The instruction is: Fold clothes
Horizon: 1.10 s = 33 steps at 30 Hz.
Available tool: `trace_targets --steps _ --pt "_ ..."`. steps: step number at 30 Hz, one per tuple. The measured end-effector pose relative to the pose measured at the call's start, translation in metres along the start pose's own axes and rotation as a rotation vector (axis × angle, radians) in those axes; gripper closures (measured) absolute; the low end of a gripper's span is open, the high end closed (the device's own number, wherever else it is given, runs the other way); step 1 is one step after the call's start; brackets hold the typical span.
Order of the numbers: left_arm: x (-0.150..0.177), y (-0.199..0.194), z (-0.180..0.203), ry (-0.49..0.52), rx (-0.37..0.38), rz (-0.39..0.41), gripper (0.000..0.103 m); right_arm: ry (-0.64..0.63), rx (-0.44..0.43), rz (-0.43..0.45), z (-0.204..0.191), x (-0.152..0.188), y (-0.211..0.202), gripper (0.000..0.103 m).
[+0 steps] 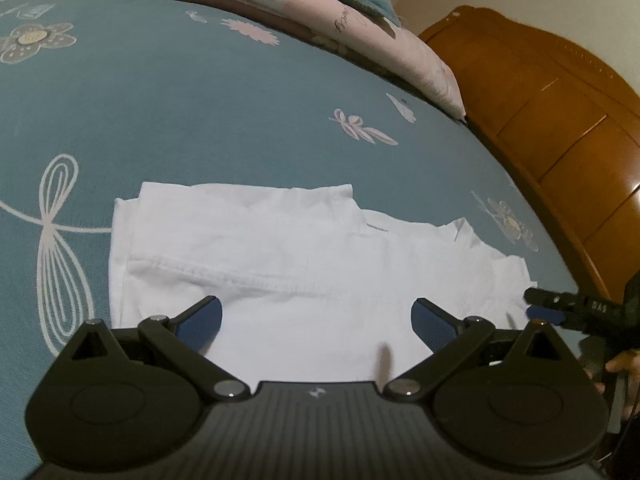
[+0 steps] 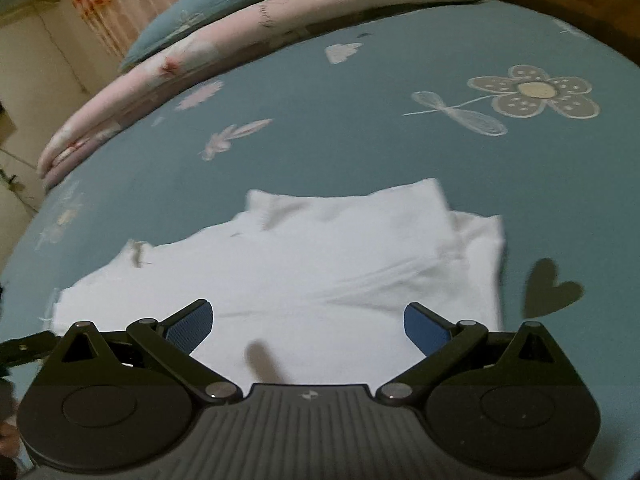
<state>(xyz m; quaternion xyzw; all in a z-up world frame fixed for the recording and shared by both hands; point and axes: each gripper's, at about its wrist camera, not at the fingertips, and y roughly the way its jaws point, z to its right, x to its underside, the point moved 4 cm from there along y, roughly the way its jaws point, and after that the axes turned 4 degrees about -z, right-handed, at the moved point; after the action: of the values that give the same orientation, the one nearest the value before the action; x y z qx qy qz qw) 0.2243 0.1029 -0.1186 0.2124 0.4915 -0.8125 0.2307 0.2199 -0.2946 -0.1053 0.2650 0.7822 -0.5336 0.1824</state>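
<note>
A white garment [image 1: 280,264] lies partly folded and flat on the blue bed sheet [image 1: 200,112]; a hem seam runs across it and a collar sticks up at its right end. My left gripper [image 1: 316,318] hovers over its near edge, open, with nothing between the blue pads. In the right wrist view the same white garment [image 2: 304,268] spreads below my right gripper [image 2: 308,324], also open and empty. The right gripper's tip [image 1: 560,306] shows at the garment's right corner in the left wrist view, and a dark part of the left one [image 2: 24,348] at the left edge.
The blue sheet [image 2: 360,128] has white flower and dragonfly prints. A folded pink floral quilt [image 1: 360,28] and a blue pillow [image 2: 216,4] lie along the far side. A wooden headboard [image 1: 560,120] stands to the right. A hand [image 1: 624,364] shows at the right edge.
</note>
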Motion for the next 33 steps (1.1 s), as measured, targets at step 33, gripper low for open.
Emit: trace_targets --steps 33 --pt "0.012 -0.008 0.015 0.048 -0.006 -0.017 0.002 -0.366 0.137 0.011 -0.075 0.089 0.001 0.000"
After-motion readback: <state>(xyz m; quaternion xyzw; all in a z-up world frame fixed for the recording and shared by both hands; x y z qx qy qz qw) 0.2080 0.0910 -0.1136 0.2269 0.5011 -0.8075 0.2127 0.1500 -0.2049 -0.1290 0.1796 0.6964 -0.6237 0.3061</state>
